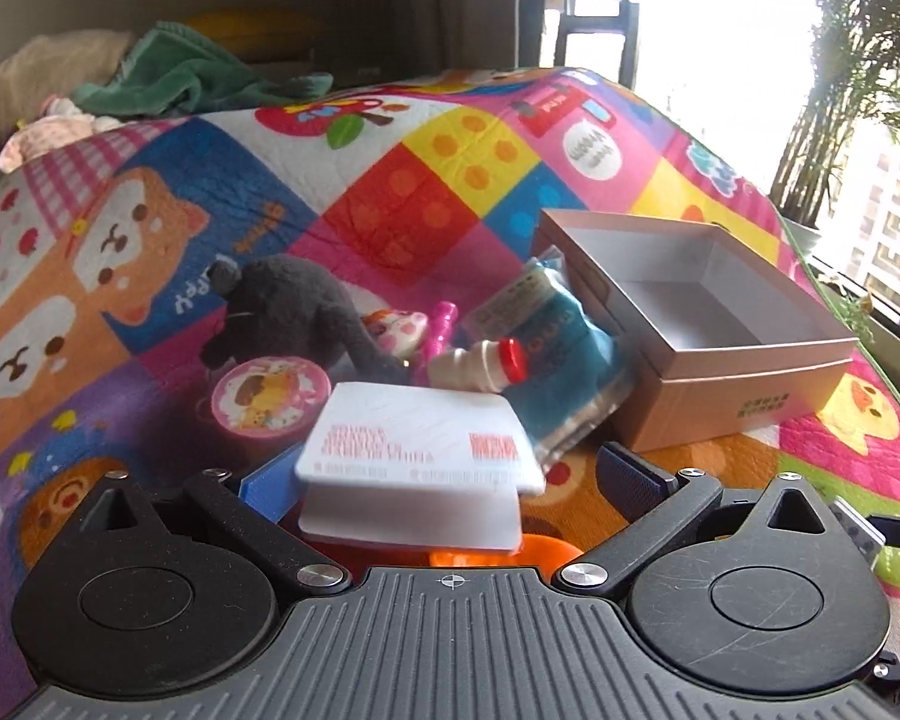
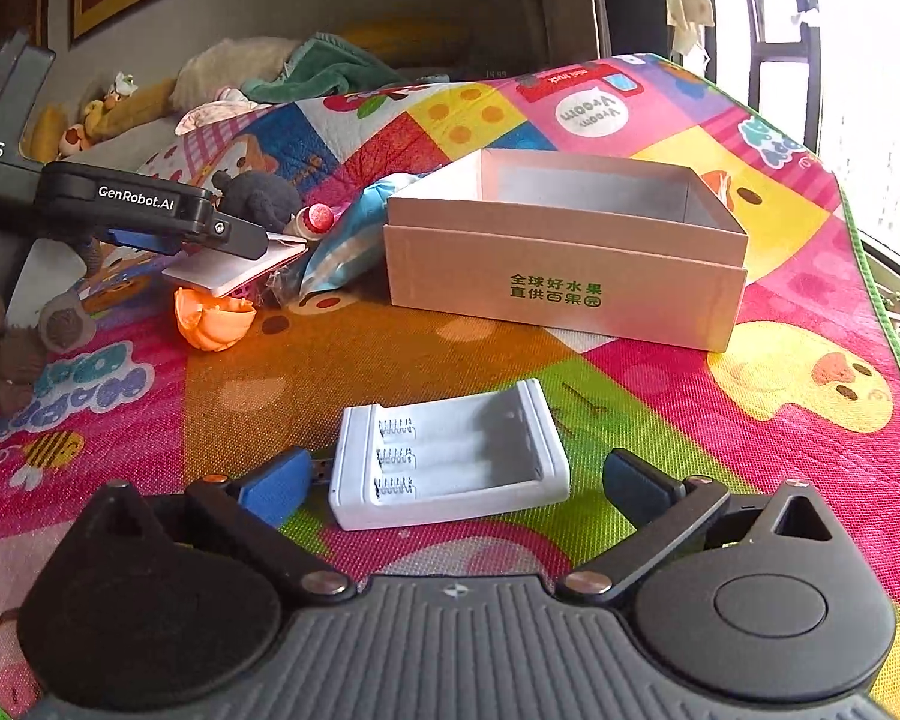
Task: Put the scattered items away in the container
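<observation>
The left gripper (image 1: 432, 474) had its fingers spread wide around a flat white card box (image 1: 417, 450), which lay between them and seemed lifted clear of the play mat (image 2: 390, 354) above an orange toy (image 2: 213, 315), though whether either pad actually touched it could not be told. The right gripper (image 2: 456, 474) hung low with its fingers open on either side of a white battery holder (image 2: 450, 456) lying flat on the mat, apparently lined up for a sideways pinch. The empty cardboard box (image 2: 564, 276) stood ahead of both pairs of fingers, well beyond the holder.
</observation>
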`<state>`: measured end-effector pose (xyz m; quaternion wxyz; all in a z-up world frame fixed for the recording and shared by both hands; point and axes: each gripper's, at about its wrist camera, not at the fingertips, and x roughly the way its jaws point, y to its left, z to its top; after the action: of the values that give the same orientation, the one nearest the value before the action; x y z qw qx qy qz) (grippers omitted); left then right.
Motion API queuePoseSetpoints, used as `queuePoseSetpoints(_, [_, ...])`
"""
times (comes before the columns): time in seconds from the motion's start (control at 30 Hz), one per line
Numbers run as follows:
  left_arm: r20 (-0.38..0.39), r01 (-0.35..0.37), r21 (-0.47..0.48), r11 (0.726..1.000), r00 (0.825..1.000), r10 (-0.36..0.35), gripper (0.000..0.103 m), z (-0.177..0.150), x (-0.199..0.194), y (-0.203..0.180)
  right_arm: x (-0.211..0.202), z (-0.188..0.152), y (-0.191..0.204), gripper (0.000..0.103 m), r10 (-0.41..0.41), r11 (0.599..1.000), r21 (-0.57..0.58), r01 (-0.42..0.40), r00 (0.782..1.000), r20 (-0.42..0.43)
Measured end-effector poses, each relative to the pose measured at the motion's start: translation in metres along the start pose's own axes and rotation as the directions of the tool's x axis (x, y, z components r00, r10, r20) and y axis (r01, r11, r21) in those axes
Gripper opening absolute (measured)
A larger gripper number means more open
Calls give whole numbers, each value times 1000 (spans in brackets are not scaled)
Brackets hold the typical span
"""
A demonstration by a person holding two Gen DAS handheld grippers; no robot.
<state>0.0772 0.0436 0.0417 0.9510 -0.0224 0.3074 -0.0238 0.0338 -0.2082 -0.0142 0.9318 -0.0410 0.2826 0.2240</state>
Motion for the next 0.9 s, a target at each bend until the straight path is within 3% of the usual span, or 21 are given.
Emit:
queuePoseSetpoints(0.23, [-51, 148, 112, 983, 988, -143, 103, -36, -24, -9, 1, 1, -1, 103, 3, 1000, 7, -3, 1000, 0])
queuePoseSetpoints(0.43, [-77, 161, 78, 984, 985, -155, 102, -40, -3, -7, 1, 1, -1, 103, -2, 1000, 7, 2, 1000, 1])
queuePoseSetpoints(0.53, [-68, 141, 75, 987, 988, -136, 78, -37, 1, -6, 1, 0, -1, 103, -2, 1000, 7, 2, 1000, 1])
queuePoseSetpoints(0.7, [-62, 138, 101, 985, 989, -132, 73, -38, 3, -8, 2, 1, -1, 103, -2, 1000, 8, 2, 1000, 2])
queuePoseSetpoints(0.8, [-62, 133, 118, 984, 990, -126, 64, -40, 1, -11, 2, 0, -1, 103, -2, 1000, 8, 2, 1000, 2])
queuePoseSetpoints(0.9, [-66, 146, 131, 981, 988, -138, 63, -44, -7, -14, 2, 0, -1, 103, -2, 1000, 8, 2, 1000, 2])
